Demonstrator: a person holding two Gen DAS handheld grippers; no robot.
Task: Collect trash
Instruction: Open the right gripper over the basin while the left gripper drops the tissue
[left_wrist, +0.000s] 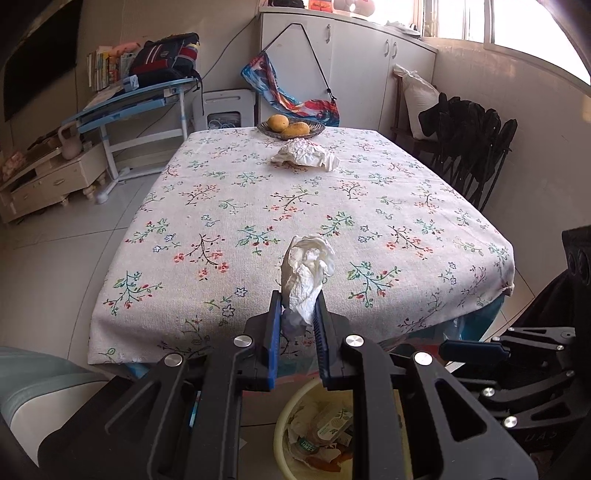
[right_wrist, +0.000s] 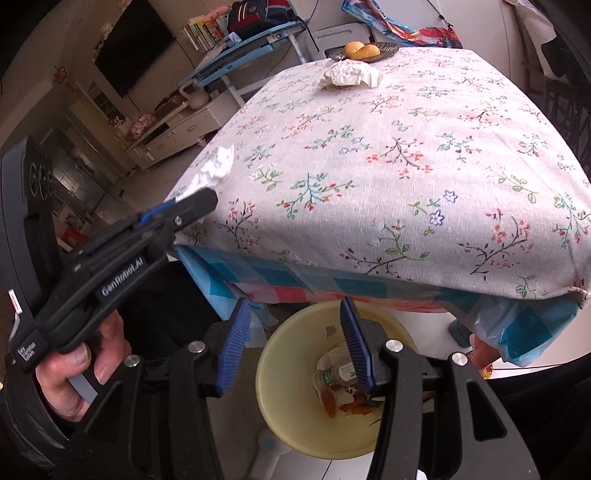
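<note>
My left gripper (left_wrist: 298, 310) is shut on a crumpled white tissue (left_wrist: 308, 271), held at the near edge of the floral table (left_wrist: 207, 206); it also shows in the right wrist view (right_wrist: 195, 201) with the tissue (right_wrist: 218, 168) sticking out. A second crumpled tissue (left_wrist: 304, 155) lies on the table's far end, in front of the fruit plate, also in the right wrist view (right_wrist: 351, 74). A yellow trash bin (right_wrist: 295, 424) with bottles and peels stands on the floor below the table edge, also in the left wrist view (left_wrist: 284, 424). My right gripper (right_wrist: 293, 332) is open and empty above the bin.
A dark plate with mangoes (left_wrist: 291, 126) sits at the table's far edge. Black folded chairs (left_wrist: 472, 147) stand right of the table. A blue desk (left_wrist: 129, 103) and a low cabinet (left_wrist: 48, 181) stand at the left. A grey-blue seat (left_wrist: 37, 387) is at near left.
</note>
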